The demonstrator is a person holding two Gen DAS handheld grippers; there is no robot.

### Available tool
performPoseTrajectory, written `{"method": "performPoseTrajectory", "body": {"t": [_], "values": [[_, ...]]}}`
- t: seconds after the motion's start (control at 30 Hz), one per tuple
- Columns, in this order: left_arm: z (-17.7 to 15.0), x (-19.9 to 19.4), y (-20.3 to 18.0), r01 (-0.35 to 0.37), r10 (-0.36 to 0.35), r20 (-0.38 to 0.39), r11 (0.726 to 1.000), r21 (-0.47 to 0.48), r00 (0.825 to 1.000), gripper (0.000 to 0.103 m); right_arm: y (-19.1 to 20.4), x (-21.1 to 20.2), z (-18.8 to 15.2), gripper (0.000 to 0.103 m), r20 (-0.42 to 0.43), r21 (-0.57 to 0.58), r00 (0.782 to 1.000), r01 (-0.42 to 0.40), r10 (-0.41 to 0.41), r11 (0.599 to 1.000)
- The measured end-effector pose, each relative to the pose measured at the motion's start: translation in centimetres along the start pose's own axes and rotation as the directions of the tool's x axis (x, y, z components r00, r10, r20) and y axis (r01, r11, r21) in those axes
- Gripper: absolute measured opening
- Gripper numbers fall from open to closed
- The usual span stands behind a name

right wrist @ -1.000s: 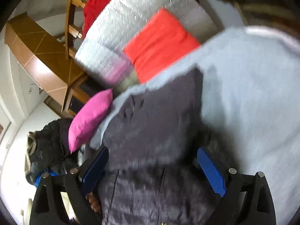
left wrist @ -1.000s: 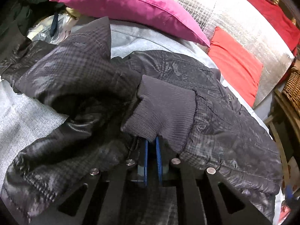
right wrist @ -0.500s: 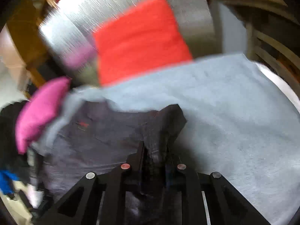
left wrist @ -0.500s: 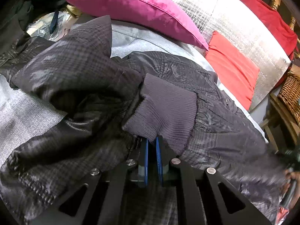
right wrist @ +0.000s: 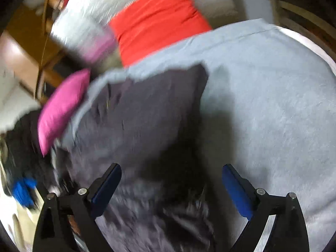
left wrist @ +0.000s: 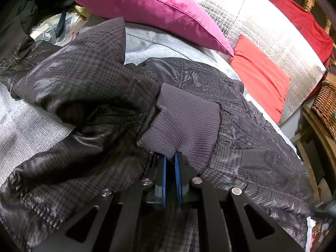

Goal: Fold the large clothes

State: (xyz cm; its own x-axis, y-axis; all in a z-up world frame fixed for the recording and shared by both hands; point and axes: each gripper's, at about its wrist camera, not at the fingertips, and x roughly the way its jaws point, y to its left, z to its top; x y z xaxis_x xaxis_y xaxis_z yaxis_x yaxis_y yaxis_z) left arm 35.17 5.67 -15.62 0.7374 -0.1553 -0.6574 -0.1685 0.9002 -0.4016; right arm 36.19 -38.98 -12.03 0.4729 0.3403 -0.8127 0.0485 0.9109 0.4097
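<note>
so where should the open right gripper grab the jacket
Probably the free corner of the jacket lying flat on the grey blanket, coming from the blanket side. That edge is thin and exposed; the right gripper hangs open above. The left gripper pinches the cuff.

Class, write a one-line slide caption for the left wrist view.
Left gripper shut on the ribbed cuff of a dark checked jacket spread over a grey blanket.

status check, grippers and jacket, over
Left gripper shut on the cuff. Right gripper open, above the jacket. Jacket rumpled on grey sheet. Pink pillow beside it.
</note>
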Motion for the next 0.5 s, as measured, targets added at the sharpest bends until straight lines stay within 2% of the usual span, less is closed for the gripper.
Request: {"method": "performPoseTrajectory", "body": {"t": [0.03, 0.07, 0.1, 0.13, 0.17, 0.23, 0.3, 0.33, 0.37, 0.43, 0.5], "values": [[0.0, 0.0, 0.0, 0.001, -0.001, 0.000, 1.000, -0.001, 1.000, 0.011, 0.4, 0.5, -0.3, 0.039, -0.031, -0.016, 0.999, 0.008, -0.009, 1.000], [0.0, 0.0, 0.1, 0.003, -0.003, 0.000, 1.000, -0.003, 1.000, 0.011, 1.2, -0.2, -0.2, 0.038, -0.001, -0.054, 0.999, 0.035, -0.035, 0.998], [0.0, 0.0, 0.1, 0.002, -0.002, 0.000, 1.000, -0.002, 1.000, 0.011, 2.1, -1.2, -0.1, 0.032, 0.037, -0.090, 0.998, 0.051, -0.048, 0.995], [0.0, 0.1, 0.1, 0.002, -0.002, 0.001, 1.000, 0.000, 1.000, 0.011, 2.4, -1.9, 0.0, 0.031, 0.071, -0.102, 0.996, 0.065, -0.058, 0.993], [0.0, 0.1, 0.0, 0.004, -0.004, 0.000, 1.000, 0.000, 1.000, 0.011, 1.9, -1.5, -0.1, 0.031, 0.068, -0.093, 0.995, 0.080, -0.074, 0.992], [0.0, 0.1, 0.0, 0.007, -0.007, -0.001, 1.000, 0.003, 1.000, 0.011, 0.2, 1.2, -0.9, 0.033, 0.002, -0.050, 0.996, 0.094, -0.094, 0.994], [0.1, 0.2, 0.1, 0.007, -0.007, -0.002, 1.000, 0.000, 1.000, 0.011, -0.3, 0.6, -1.1, 0.040, 0.066, -0.005, 0.997, 0.051, -0.050, 0.999], [0.1, 0.2, 0.1, 0.007, -0.007, -0.003, 1.000, 0.000, 1.000, 0.011, -0.6, 0.1, -1.0, 0.054, 0.078, 0.026, 0.996, 0.031, -0.033, 0.999], [0.1, 0.2, 0.0, 0.007, -0.007, -0.002, 1.000, 0.000, 1.000, 0.011, -0.6, -0.4, -0.9, 0.059, 0.084, 0.038, 0.996, 0.036, -0.039, 0.999], [0.1, 0.3, 0.0, 0.008, -0.008, -0.002, 1.000, -0.001, 1.000, 0.011, -0.2, -1.9, -0.5, 0.060, 0.130, 0.031, 0.986, 0.100, -0.104, 0.994], [0.0, 0.3, 0.1, 0.008, -0.008, -0.002, 1.000, 0.001, 1.000, 0.011, 0.6, -3.9, -0.1, 0.060, 0.204, 0.039, 0.974, 0.097, -0.103, 0.995]]}}
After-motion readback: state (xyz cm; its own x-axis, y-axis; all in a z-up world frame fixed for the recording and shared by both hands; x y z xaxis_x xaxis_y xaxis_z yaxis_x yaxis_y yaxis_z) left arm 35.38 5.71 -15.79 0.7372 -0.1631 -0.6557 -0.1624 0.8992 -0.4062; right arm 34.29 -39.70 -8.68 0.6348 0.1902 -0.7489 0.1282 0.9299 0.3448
